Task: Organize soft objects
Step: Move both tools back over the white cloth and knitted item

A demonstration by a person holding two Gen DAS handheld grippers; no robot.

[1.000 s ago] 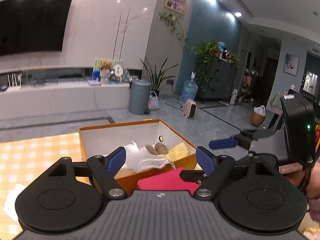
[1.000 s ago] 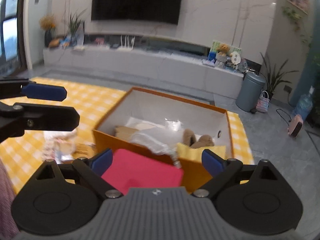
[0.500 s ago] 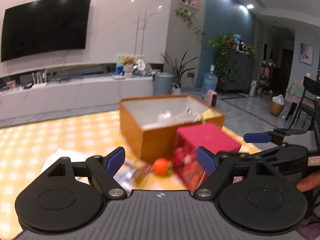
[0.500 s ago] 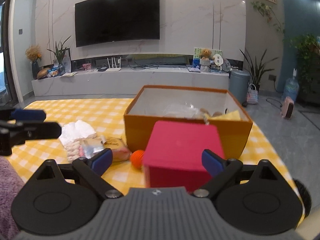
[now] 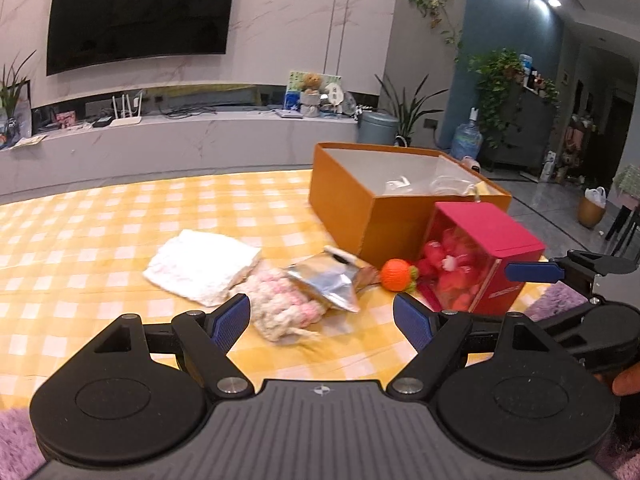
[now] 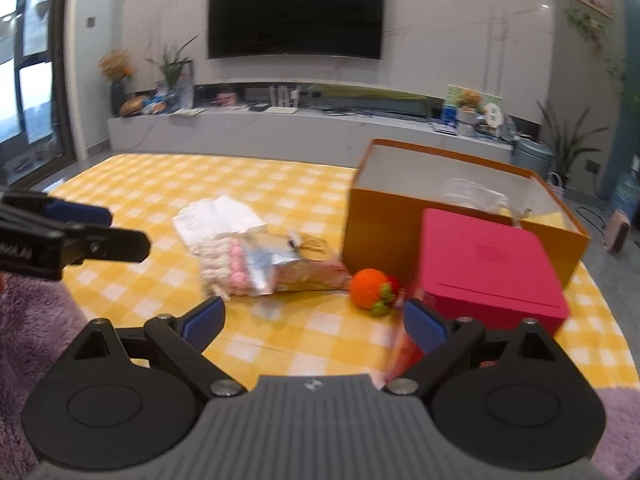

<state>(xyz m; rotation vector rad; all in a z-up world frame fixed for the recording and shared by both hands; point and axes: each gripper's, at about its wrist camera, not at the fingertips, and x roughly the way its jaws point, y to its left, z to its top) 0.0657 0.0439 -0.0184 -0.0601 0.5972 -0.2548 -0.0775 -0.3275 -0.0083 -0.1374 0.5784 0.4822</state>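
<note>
Both claws spread, left claw, right claw, nubbly knitted bundle, crinkled foil pouch

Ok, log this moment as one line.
left tool: open, empty | right tool: open, empty | orange box: holds items | knit strawberry, white cloth: on table

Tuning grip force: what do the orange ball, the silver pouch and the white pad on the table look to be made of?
Orange ball: crocheted yarn, matte, stitch texture and green knitted leaves.
Silver pouch: metallised foil or plastic film, glossy, creased with sharp glints.
White pad: probably fleecy fabric or folded tissue, matte and nubbly; unclear which.
</note>
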